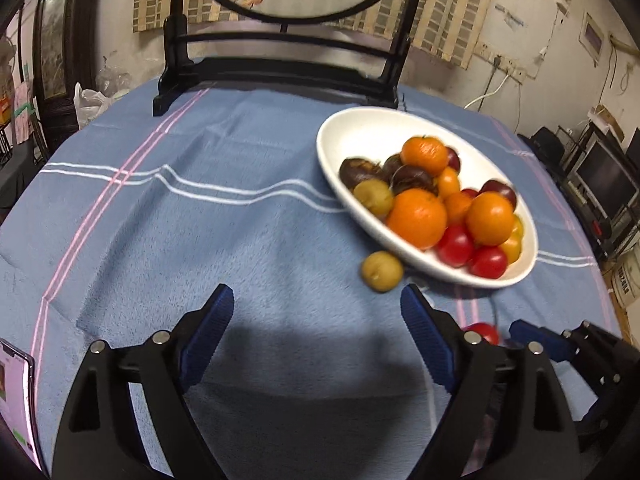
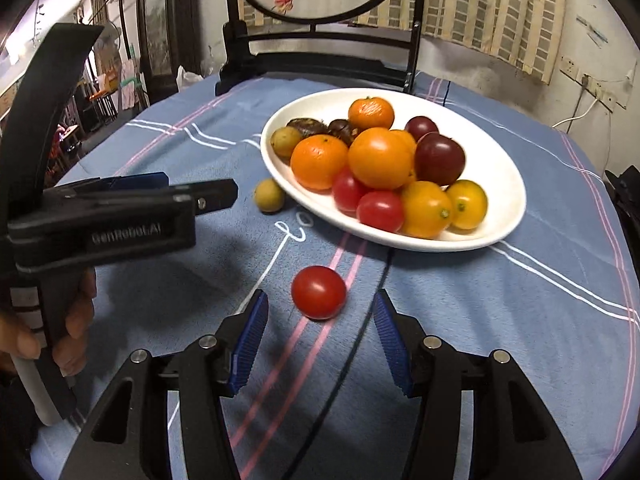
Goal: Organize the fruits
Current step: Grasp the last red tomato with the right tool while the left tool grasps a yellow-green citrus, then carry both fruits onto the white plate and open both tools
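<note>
- The surface (image 2: 520, 320) is a round table with a blue cloth that has pink and white stripes. A dark wooden stand (image 2: 320, 56) sits at the far edge.
- The white plate (image 2: 500, 184) sits on the far right part of the cloth. It already holds a big pile of fruit, so most of the job looks done.
- In the pile are oranges (image 2: 380, 158), red tomatoes (image 2: 380, 210), yellow tomatoes (image 2: 426, 210), dark purple fruits (image 2: 439, 159), some dark brown ones, and one small green-brown fruit at the far left of the plate.
- Two fruits are not on the plate yet. I think they are what is left to do.
- One red tomato (image 2: 318, 292) lies on the cloth, near the plate but apart from it. It sits just in front of the right tool (image 2: 320, 344).
- The right tool is spread wide with nothing in it. Its blue pads (image 2: 250, 344) point at the tomato, so it seems ready to pick that one up.
- One small green-brown fruit (image 1: 382, 271) lies on the cloth just beside the near left rim of the plate.
- The left tool (image 1: 318, 344) is spread wide too and holds nothing. The small fruit is a bit ahead of its right finger.
</note>
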The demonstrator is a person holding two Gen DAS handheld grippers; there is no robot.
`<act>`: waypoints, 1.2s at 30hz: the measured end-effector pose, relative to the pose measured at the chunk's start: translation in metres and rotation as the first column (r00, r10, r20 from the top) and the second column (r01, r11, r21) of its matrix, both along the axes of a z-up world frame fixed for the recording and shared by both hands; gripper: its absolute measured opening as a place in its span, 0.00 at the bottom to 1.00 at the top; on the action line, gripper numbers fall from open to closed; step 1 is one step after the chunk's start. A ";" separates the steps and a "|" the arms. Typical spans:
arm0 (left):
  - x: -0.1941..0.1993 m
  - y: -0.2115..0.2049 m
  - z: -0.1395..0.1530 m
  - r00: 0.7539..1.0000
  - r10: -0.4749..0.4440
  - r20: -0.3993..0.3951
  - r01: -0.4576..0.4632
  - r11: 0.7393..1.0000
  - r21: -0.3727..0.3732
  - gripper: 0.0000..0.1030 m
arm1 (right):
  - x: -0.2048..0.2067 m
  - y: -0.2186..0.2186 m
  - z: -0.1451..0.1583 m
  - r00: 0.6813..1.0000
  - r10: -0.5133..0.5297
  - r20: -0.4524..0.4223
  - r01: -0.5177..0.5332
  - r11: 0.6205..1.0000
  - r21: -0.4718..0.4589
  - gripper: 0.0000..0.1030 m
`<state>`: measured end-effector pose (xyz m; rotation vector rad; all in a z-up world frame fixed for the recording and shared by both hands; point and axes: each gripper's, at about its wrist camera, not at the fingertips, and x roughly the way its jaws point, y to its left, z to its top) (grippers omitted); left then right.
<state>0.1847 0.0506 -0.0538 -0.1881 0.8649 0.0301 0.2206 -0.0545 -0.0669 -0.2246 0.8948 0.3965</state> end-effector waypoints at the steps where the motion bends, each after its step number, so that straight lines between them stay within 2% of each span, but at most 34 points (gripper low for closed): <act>1: 0.001 0.002 -0.002 1.000 0.004 -0.003 -0.004 1.000 -0.006 0.81 | 0.002 0.004 -0.002 1.000 0.002 -0.001 -0.002 1.000 -0.007 0.52; 2: 0.001 0.005 -0.002 1.000 0.008 0.002 -0.008 1.000 -0.019 0.81 | 0.003 0.005 -0.003 1.000 0.003 -0.002 -0.003 1.000 -0.013 0.50; 4: 0.000 0.006 -0.001 1.000 0.003 0.010 -0.003 0.999 -0.033 0.81 | 0.006 0.010 -0.008 1.000 0.006 -0.013 -0.006 1.000 -0.026 0.34; 5: 0.001 0.005 -0.002 1.000 0.000 0.011 0.000 0.999 -0.034 0.81 | 0.008 0.011 -0.011 1.000 -0.002 -0.011 0.001 0.999 -0.037 0.30; 11: 0.001 -0.006 -0.003 0.999 -0.037 0.012 0.037 0.999 -0.005 0.81 | -0.003 -0.003 -0.004 1.000 0.007 -0.009 -0.006 1.000 0.016 0.30; 20: 0.011 -0.031 -0.006 0.993 -0.114 -0.024 0.115 0.993 0.034 0.81 | -0.022 -0.050 0.012 1.000 -0.031 -0.002 0.031 0.992 0.123 0.30; 22: 0.019 -0.039 -0.010 0.990 -0.136 -0.040 0.138 0.989 0.061 0.75 | -0.024 -0.057 0.015 0.999 -0.032 -0.008 0.033 0.988 0.153 0.30; 24: 0.027 -0.044 -0.014 0.987 -0.146 -0.063 0.151 0.986 0.075 0.64 | -0.026 -0.060 0.019 1.000 -0.029 -0.001 0.029 0.984 0.175 0.30; 28: 0.041 -0.050 -0.018 0.987 -0.146 -0.060 0.153 0.982 0.113 0.58 | -0.030 -0.063 0.027 1.000 -0.013 0.014 0.010 0.977 0.213 0.30; 31: 0.046 -0.050 -0.019 0.984 -0.168 -0.059 0.174 0.978 0.117 0.49 | -0.031 -0.064 0.027 1.000 -0.013 0.014 0.010 0.977 0.214 0.30; 32: 0.045 -0.052 -0.018 0.981 -0.188 -0.056 0.194 0.974 0.117 0.28 | -0.030 -0.065 0.026 1.000 -0.018 0.010 0.015 0.976 0.215 0.30; 33: 0.043 -0.053 -0.017 0.981 -0.184 -0.056 0.190 0.972 0.140 0.25 | -0.029 -0.066 0.026 1.000 -0.023 0.008 0.021 0.976 0.215 0.30; 34: 0.041 -0.054 -0.016 0.981 -0.182 -0.069 0.191 0.969 0.160 0.25 | -0.027 -0.067 0.025 1.000 -0.030 0.006 0.028 0.976 0.215 0.30; 36: 0.035 -0.054 -0.012 0.979 -0.190 -0.072 0.198 0.971 0.136 0.25 | -0.026 -0.068 0.024 0.999 -0.044 0.005 0.042 0.976 0.214 0.30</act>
